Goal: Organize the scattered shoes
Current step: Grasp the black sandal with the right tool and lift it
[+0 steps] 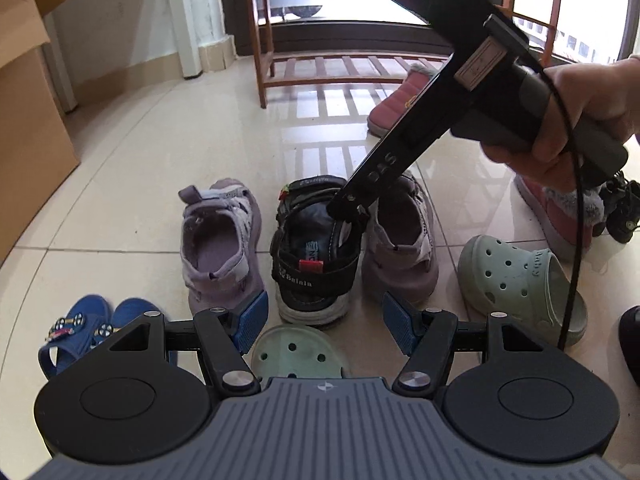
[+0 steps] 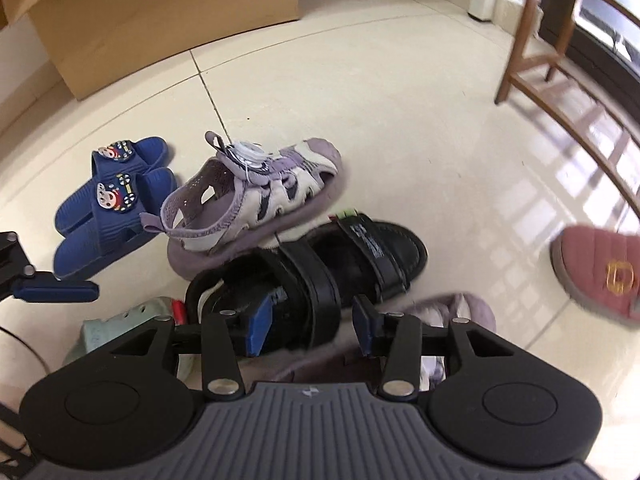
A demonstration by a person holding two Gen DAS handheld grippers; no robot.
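Note:
A black sandal [image 1: 312, 264] stands on the tiled floor between two purple sandals [image 1: 216, 240] [image 1: 400, 248]. My left gripper [image 1: 326, 324] hangs open just behind the black sandal's heel and holds nothing. A hand brings my right gripper [image 1: 348, 216] down from the upper right, its tips at the sandal's straps. In the right wrist view the right gripper [image 2: 312, 328] is open over the black sandal [image 2: 320, 276]. A strap lies between its blue pads [image 2: 260, 328], which do not press on it. One purple sandal [image 2: 256, 200] lies just beyond.
Blue slides [image 1: 88, 328] [image 2: 112, 200] lie at the left. Green clogs [image 1: 520, 280] [image 1: 296, 352] sit near the left gripper. Pink slippers [image 1: 396, 100] [image 2: 600, 276] lie by the wooden shoe rack [image 1: 340, 68]. A cardboard box [image 1: 28, 120] stands at the far left.

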